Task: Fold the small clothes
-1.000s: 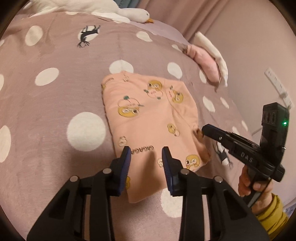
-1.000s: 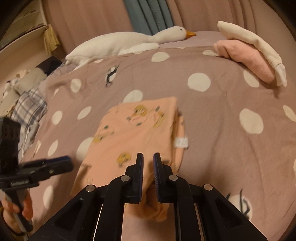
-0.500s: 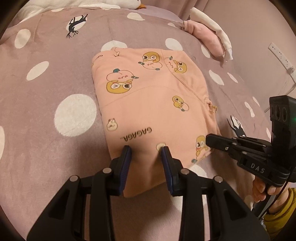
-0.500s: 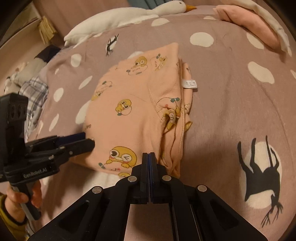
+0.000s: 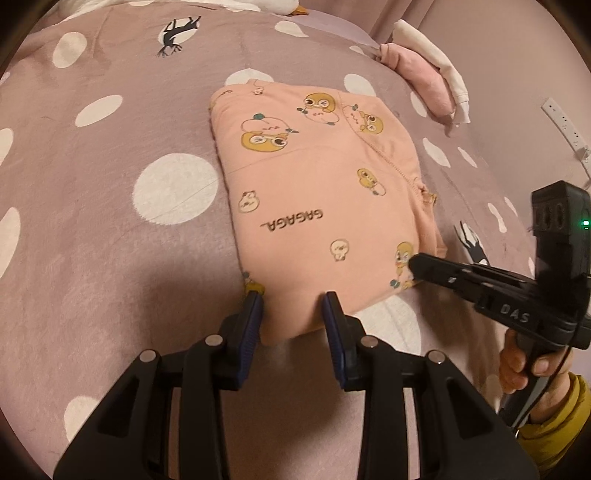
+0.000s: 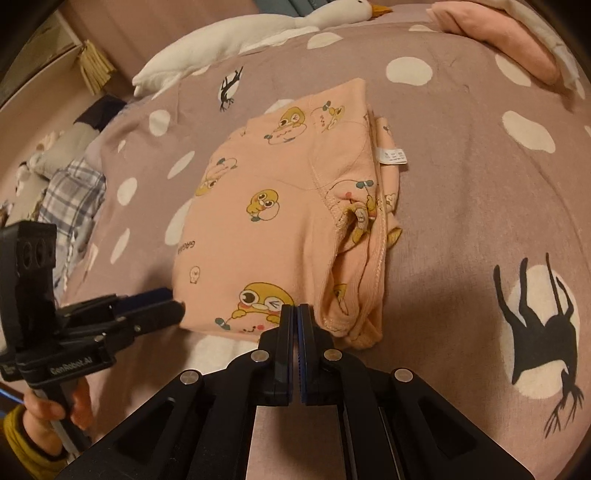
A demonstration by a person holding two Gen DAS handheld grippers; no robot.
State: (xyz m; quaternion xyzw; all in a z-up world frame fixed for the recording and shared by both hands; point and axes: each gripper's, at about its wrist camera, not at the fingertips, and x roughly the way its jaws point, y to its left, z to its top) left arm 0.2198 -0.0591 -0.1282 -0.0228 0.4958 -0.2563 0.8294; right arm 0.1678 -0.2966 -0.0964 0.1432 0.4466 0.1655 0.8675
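On the spotted bedspread (image 5: 92, 221), folded peach garment (image 5: 325, 192), left gripper (image 5: 293, 310) jaws spread astride its corner, right gripper (image 6: 296, 314) jaws pressed together, seemingly pinching its hem.

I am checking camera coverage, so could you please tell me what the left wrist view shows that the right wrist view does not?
Only the left wrist view shows the wall power strip and the upside-down GAGAGA print. Only the right wrist view shows the garment's white label, the plaid cloth and the goose toy's whole body. Both show the folded peach garment on the dotted bedspread, and the pink and white clothes beyond.
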